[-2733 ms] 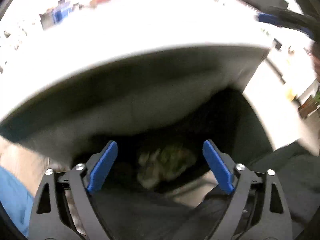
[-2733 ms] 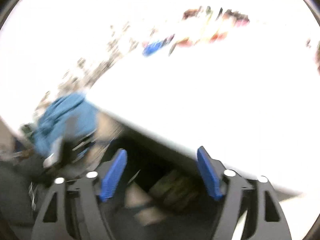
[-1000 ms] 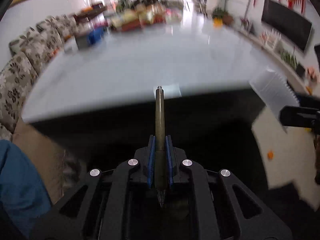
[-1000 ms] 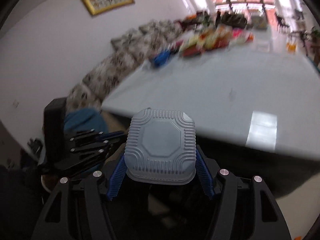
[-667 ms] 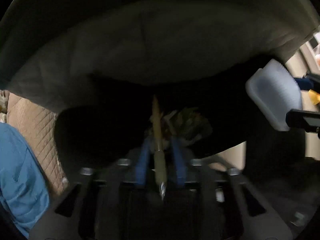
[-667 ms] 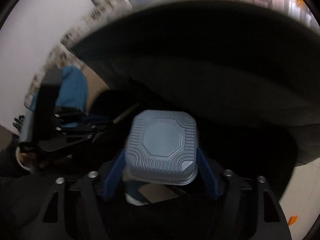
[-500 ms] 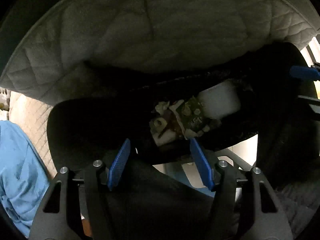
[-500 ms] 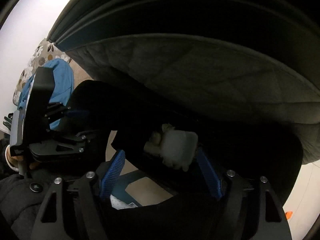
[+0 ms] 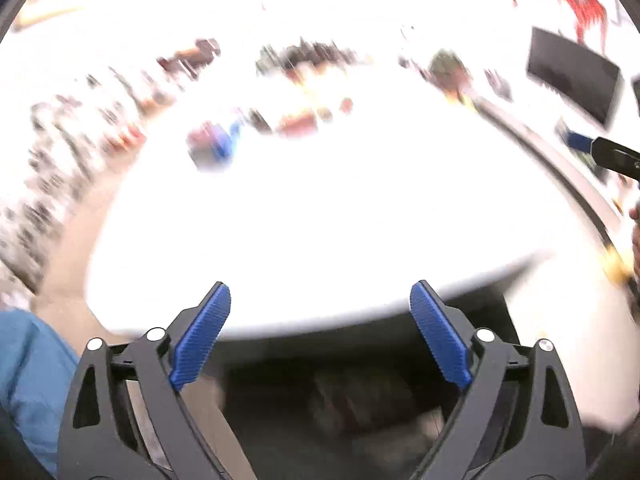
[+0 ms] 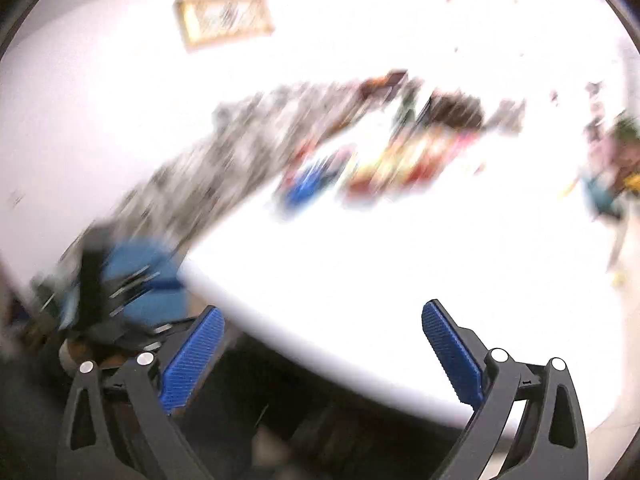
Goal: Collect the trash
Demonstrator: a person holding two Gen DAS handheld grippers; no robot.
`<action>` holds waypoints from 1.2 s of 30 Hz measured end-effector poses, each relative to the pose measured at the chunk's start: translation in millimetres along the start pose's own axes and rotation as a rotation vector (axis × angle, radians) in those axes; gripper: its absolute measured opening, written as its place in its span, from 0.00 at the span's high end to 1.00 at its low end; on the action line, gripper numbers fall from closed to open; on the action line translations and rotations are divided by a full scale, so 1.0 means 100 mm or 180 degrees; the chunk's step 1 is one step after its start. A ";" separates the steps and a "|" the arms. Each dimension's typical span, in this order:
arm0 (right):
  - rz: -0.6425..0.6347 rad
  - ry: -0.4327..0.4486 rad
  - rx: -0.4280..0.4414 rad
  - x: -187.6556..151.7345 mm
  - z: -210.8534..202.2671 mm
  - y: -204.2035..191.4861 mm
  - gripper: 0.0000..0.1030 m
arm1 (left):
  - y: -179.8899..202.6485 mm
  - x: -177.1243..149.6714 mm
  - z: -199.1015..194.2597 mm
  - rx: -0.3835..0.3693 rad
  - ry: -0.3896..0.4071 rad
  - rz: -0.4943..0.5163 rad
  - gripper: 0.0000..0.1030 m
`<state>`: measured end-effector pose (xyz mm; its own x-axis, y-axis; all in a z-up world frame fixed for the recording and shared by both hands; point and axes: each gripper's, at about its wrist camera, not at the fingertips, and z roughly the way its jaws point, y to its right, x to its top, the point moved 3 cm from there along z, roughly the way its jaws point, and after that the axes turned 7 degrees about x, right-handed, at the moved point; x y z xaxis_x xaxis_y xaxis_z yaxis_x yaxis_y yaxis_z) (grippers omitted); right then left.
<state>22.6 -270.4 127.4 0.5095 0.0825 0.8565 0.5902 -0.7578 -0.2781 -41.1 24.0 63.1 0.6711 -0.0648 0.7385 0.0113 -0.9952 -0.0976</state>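
Note:
Both views are blurred by motion and washed out. My left gripper hangs above the near edge of the white table, its jaws opening wide with nothing between the blue pads. Under that edge lies a dark opening with a dim heap of trash in it. My right gripper is also over the table's near edge, jaws opening wide and empty. A blue fingertip of the right gripper shows at the right edge of the left wrist view. The left gripper appears as a dark smear in the right wrist view.
Blurred colourful objects crowd the table's far end. A patterned sofa runs along the left wall under a framed picture. A blue sleeve is at lower left. A dark screen hangs at the right.
Both grippers let go of their loads, a thin brown stick on the left and a grey plastic lid on the right, into the dark bin under the table. They opened wide and rose above the table edge.

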 end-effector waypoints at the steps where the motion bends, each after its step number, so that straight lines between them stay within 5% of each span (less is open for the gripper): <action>1: 0.0026 0.0148 -0.0092 0.12 -0.02 0.08 0.05 | -0.10 0.23 -0.01 0.0113 0.0194 -0.0128 0.13; 5: 0.0458 0.0672 -0.0577 0.54 0.24 0.45 0.05 | -0.26 0.88 0.23 0.0364 0.0550 -0.0477 0.13; 9: 0.0785 0.0528 -0.0800 0.50 0.89 0.66 0.05 | -0.16 1.16 0.75 0.0520 0.0562 -0.0535 0.13; 14: 0.0673 0.0108 -0.1058 0.24 1.61 0.75 0.05 | 0.02 1.09 1.40 0.0534 0.0240 -0.0468 0.13; 21: 0.0440 -0.0095 -0.1288 0.08 2.00 0.75 0.05 | 0.04 0.96 1.79 0.0530 0.0040 -0.0493 0.13; 36: 0.0406 -0.0162 -0.1335 0.03 2.14 0.76 0.05 | 0.11 0.99 1.93 0.0558 0.0053 -0.0402 0.13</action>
<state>202.6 -189.2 15.6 0.5981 -0.0048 0.8014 0.2209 -0.9603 -0.1706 168.5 21.0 7.0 0.6440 0.0571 0.7629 0.2243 -0.9675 -0.1169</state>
